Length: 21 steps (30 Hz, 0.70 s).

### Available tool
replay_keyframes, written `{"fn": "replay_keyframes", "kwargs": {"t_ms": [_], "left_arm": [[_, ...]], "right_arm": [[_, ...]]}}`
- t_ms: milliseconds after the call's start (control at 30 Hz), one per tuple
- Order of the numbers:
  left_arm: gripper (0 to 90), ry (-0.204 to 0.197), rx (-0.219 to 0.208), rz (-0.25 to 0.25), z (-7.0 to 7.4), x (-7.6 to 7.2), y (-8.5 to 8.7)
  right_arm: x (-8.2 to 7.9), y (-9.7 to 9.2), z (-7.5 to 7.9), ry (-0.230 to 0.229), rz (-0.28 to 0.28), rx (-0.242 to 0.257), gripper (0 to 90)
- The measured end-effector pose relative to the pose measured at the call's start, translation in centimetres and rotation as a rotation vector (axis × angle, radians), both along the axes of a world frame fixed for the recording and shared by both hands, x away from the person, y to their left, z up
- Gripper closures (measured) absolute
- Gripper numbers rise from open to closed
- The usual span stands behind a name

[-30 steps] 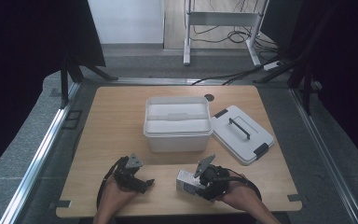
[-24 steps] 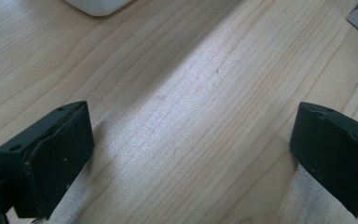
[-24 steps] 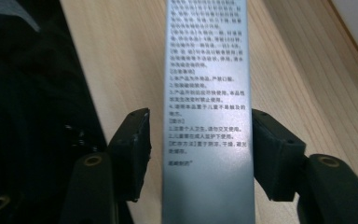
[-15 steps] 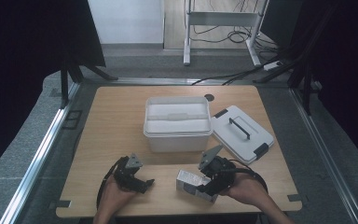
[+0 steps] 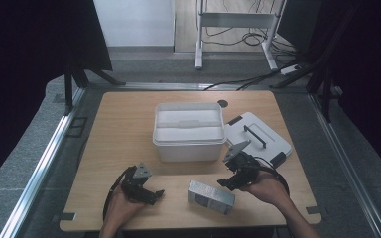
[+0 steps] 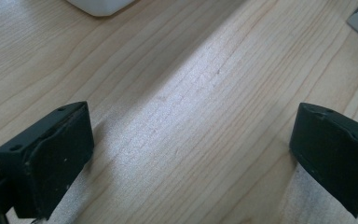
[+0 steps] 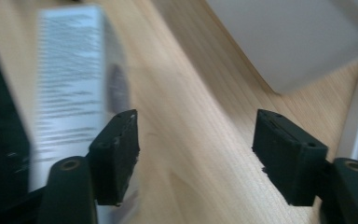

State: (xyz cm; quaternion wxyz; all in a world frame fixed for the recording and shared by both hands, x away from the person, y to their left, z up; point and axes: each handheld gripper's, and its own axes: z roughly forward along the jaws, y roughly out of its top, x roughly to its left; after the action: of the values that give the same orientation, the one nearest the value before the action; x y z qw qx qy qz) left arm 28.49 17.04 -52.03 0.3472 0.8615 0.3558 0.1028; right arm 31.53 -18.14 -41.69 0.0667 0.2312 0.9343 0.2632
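While the small grey printed carton point(image 5: 211, 197) lies flat on the wooden tabletop point(image 5: 119, 134), short of the open white plastic bin point(image 5: 189, 131), the right gripper point(image 5: 228, 179), jaws just opened and empty, sits beside it, and the left gripper point(image 5: 151, 194) rests wide apart, so boxing remains undone.

One small carton point(image 5: 211, 197) lies near the front edge of the table point(image 5: 119, 129), with one open white bin point(image 5: 189, 131), one lid point(image 5: 258, 140) and two grippers.

Right claw point(image 7: 196, 158) gapes over bare wood — printed box point(image 7: 72, 84) beside it.
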Motion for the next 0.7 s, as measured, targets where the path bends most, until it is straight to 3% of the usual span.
{"fn": "replay_keyframes", "kwargs": {"t_ms": [100, 167, 233, 333, 433, 567, 700], "left_arm": [[0.0, 0.017, -0.036, -0.006, 0.1, 0.2, 0.3], [0.0, 0.013, -0.036, -0.006, 0.4, 0.5, 0.4], [0.0, 0.008, -0.036, -0.013, 0.9, 0.8, 0.6], [0.0, 0.0, -0.047, -0.023, 2.0, 1.5, 0.7], [0.0, -0.018, -0.043, -0.038, 3.2, 2.6, 0.5], [0.0, -0.031, 0.002, -0.071, 4.8, 4.6, 0.0], [0.0, -0.03, -0.012, -0.087, 6.0, 6.5, -0.3]], "right_arm": [[0.8, -0.7, -1.5, -0.005, -0.053, 0.038, 20.7], [1.3, -1.0, -2.3, -0.005, -0.079, 0.065, 14.8], [1.8, -1.2, -3.0, -0.031, -0.107, 0.075, 12.1], [2.6, -1.2, -3.6, -0.06, -0.126, 0.094, 0.0], [3.5, -1.2, -3.9, -0.075, -0.127, 0.123, 0.0], [5.0, -1.0, -4.1, -0.088, -0.149, 0.164, 0.0], [6.7, -1.0, -4.2, -0.102, -0.172, 0.216, 0.0]]}}
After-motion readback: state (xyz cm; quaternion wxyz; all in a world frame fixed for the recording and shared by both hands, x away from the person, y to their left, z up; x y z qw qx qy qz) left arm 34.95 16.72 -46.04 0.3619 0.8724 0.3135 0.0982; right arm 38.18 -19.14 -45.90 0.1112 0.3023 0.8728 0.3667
